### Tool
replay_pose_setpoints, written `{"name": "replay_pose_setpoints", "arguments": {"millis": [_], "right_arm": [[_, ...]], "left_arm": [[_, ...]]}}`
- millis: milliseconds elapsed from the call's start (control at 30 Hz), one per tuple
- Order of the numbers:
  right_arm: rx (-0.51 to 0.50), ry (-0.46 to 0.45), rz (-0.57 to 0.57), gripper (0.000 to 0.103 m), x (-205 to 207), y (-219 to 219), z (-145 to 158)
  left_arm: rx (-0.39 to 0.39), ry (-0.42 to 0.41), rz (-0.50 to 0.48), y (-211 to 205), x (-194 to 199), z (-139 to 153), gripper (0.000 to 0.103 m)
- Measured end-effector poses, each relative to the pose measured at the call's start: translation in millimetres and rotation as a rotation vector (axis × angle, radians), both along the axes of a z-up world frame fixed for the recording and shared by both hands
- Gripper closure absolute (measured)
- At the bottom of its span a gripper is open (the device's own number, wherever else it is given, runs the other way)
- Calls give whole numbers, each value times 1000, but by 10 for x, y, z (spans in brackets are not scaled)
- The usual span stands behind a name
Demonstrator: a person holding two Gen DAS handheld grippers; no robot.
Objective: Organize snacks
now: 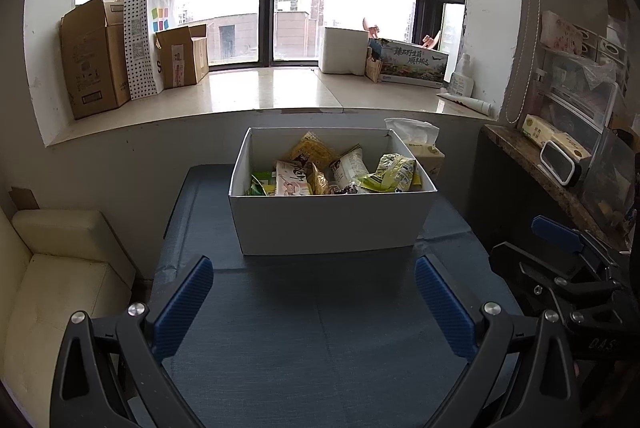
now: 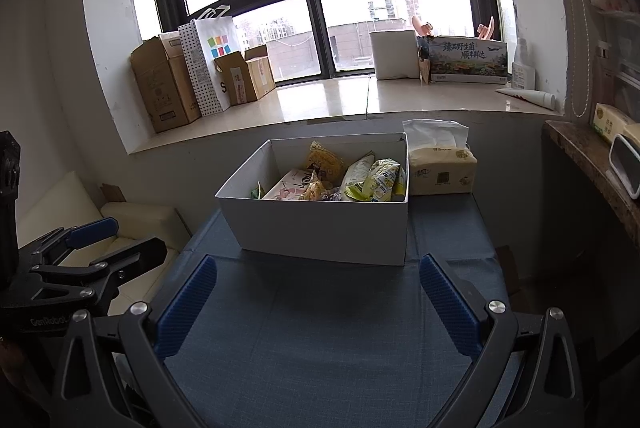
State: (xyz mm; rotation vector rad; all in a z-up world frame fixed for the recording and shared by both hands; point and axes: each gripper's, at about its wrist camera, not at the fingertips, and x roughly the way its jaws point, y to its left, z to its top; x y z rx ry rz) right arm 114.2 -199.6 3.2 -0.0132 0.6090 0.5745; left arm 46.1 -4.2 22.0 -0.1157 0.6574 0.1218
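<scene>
A white cardboard box point(image 1: 328, 224) stands on the blue-covered table point(image 1: 320, 328), holding several snack packets point(image 1: 340, 172). It also shows in the right wrist view point(image 2: 320, 228) with the snack packets point(image 2: 340, 176) inside. My left gripper point(image 1: 314, 284) is open and empty, hovering over the table in front of the box. My right gripper point(image 2: 318, 286) is open and empty, also in front of the box. Each gripper appears at the edge of the other's view: the right gripper point(image 1: 560, 260), the left gripper point(image 2: 88, 248).
A tissue pack point(image 2: 440, 164) sits right of the box at the table's far edge. A window sill point(image 1: 260, 96) behind holds cardboard boxes point(image 1: 96, 60), a paper bag and a printed carton point(image 1: 412, 62). A cream sofa point(image 1: 60, 268) is left; a cluttered shelf point(image 1: 560, 164) is right.
</scene>
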Motion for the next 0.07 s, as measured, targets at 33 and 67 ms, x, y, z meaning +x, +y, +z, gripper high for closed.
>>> {"name": "replay_pose_setpoints", "arguments": {"millis": [33,67], "right_arm": [[0,2,-1,0,3,-4,-2],[1,4,0,0,5,-6,-4]], "left_arm": [[2,-7,3,0,-12,1,0],[4,-12,6,-4,-21,1,0]]}}
